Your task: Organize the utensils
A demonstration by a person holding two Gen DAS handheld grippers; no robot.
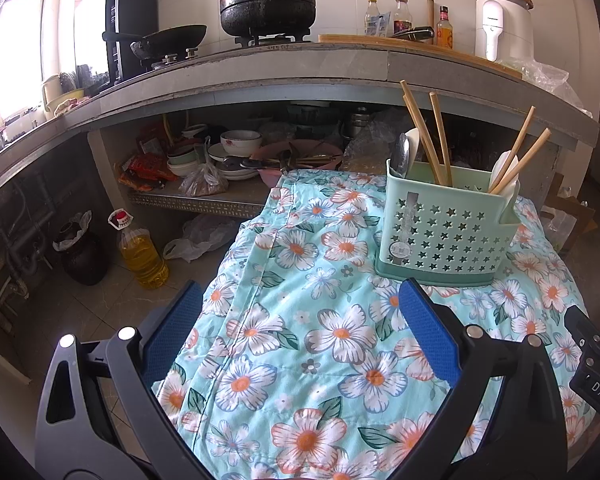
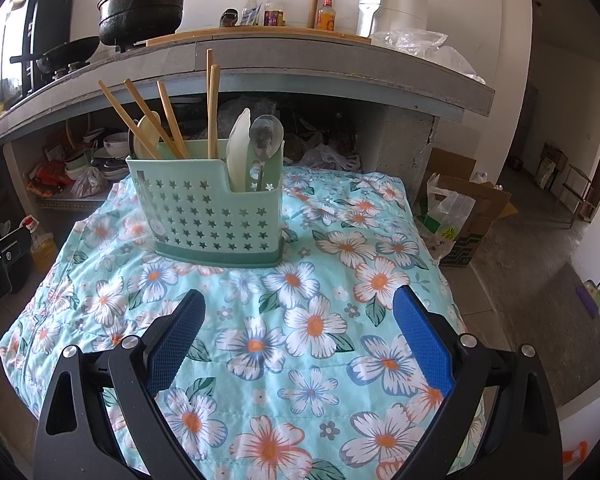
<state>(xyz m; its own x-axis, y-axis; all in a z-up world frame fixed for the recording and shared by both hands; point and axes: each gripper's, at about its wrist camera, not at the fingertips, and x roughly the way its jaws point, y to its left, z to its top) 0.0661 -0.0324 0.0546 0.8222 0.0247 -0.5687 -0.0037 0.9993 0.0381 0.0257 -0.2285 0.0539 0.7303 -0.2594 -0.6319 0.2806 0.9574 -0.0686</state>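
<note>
Right wrist — floral cloth (image 2: 300,320) bare before caddy (image 2: 208,212)

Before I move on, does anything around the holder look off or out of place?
Nothing stands out. The green utensil holder stands upright on the floral cloth, chopsticks and spoons inside. No utensils lie loose on the cloth. Both grippers are open and empty.
</note>
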